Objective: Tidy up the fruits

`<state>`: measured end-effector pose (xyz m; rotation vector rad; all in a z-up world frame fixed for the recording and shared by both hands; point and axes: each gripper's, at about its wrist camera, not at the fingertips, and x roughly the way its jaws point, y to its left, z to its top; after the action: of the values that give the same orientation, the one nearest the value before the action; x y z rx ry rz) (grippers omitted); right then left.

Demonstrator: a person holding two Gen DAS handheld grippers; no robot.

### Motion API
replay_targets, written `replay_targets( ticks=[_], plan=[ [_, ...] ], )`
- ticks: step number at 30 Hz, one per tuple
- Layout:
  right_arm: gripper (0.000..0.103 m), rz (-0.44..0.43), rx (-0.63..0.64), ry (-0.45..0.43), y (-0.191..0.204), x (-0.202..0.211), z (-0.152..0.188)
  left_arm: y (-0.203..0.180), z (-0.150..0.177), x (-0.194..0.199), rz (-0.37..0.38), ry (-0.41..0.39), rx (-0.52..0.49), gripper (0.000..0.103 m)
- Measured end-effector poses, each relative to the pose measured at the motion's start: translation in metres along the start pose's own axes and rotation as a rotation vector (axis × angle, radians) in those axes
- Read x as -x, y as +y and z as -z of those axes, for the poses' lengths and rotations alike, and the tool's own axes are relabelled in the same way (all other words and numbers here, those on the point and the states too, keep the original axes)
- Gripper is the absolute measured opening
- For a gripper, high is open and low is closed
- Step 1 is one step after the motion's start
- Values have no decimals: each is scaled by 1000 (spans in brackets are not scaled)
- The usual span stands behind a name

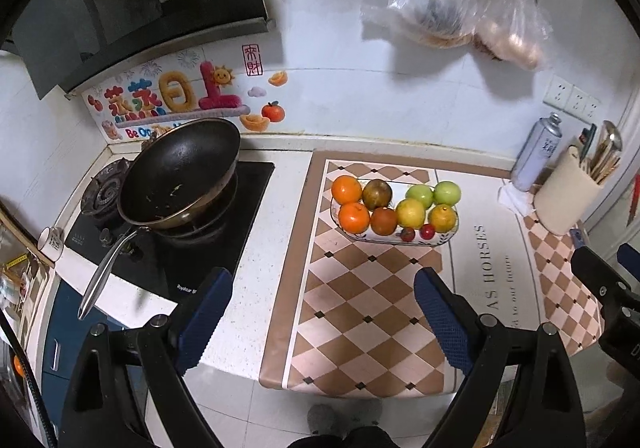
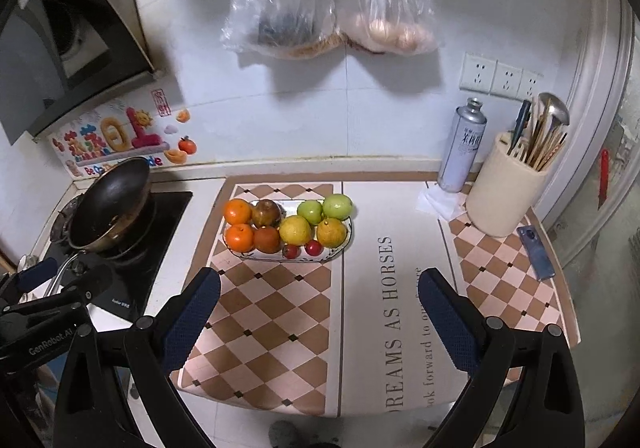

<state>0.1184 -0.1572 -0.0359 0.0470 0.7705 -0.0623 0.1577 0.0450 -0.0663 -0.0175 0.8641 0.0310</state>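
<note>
An oval white plate (image 1: pixel 447 239) (image 2: pixel 347 238) on the checkered mat holds two oranges (image 1: pixel 346 189) (image 2: pixel 237 211), two brown fruits (image 1: pixel 377 193) (image 2: pixel 266 212), two green fruits (image 1: pixel 447 193) (image 2: pixel 337 206), two yellow fruits (image 1: pixel 410 213) (image 2: pixel 295 229) and two small red fruits (image 1: pixel 427 231) (image 2: pixel 313 247). My left gripper (image 1: pixel 324 288) is open and empty, well short of the plate. My right gripper (image 2: pixel 320 288) is open and empty too, near the counter's front edge. The right gripper also shows at the right edge of the left wrist view (image 1: pixel 600 280).
A black wok (image 1: pixel 180 172) (image 2: pixel 112 200) sits on the stove at left. A spray can (image 2: pixel 462 146), a utensil holder (image 2: pixel 506 188) and a phone (image 2: pixel 536 252) stand at right. Plastic bags (image 2: pixel 328 12) hang on the wall.
</note>
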Motion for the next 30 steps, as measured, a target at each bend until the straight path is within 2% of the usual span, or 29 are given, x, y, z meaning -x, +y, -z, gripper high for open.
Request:
replay_targets(
  ticks=[11, 17, 20, 30],
  plan=[
    [101, 29, -7, 65, -5, -54, -10, -14, -26, -40, -12, 26, -35, 93],
    [101, 39, -9, 76, -8, -62, -11, -17, -31, -51, 1, 36, -36, 93],
    [101, 40, -9, 83, -9, -65, -13, -19, -32, -54, 18, 39, -37, 102],
    [101, 48, -10, 90, -14, -69, -13, -22, -31, -56, 22, 42, -37, 102]
  ],
)
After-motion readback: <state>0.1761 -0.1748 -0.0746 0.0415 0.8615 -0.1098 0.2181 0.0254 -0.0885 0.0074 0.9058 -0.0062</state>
